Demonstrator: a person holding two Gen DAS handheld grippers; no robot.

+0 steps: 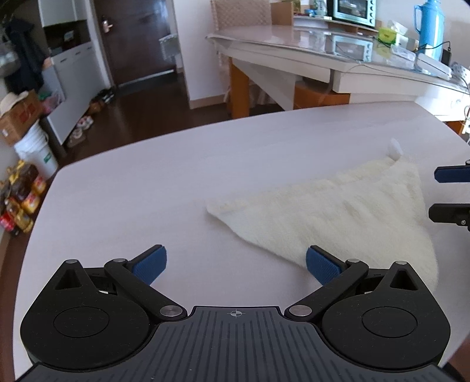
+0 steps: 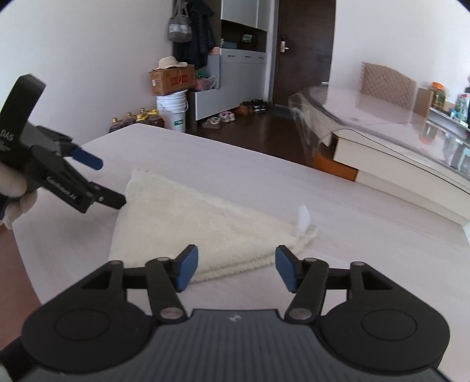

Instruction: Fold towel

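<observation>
- Table (image 1: 132,188): a pale, wood-grained top is seen to fill the lower half of both views; its rounded edge is bordered by dark floor.
- Second table (image 1: 293,38): a glass-covered top is shown behind the first, well apart from it; an oven (image 1: 354,11), a blue flask (image 1: 430,26) and a green box (image 1: 387,33) are carried on it, and a quilted chair back (image 1: 241,13) is set against its far side.
- Cabinet (image 2: 235,76): grey fronts are seen by a dark door (image 2: 302,44), with shoes (image 2: 235,113) lined up on the floor below.
- Towel (image 1: 337,217): a cream towel is laid flat on the table, folded into a triangle; a white tag (image 2: 303,216) is raised at one corner. Doubled edges are visible along the side nearest the right gripper.
- Left gripper (image 1: 236,264): the jaws are spread wide and nothing is held; one blue pad (image 1: 320,264) is placed over the towel's near point, the other over bare table. In the right wrist view one black finger is seen at the towel's corner; contact cannot be told. It is carried by a hand (image 2: 14,194) in a white glove.
- Right gripper (image 2: 236,269): the jaws stand well apart and empty, with the towel's folded edge just beyond them.
- Box (image 2: 171,79), bucket (image 2: 173,110), bottles (image 2: 138,119): a hat-topped carton is stacked on a white bucket, with bottles on the floor beside.
</observation>
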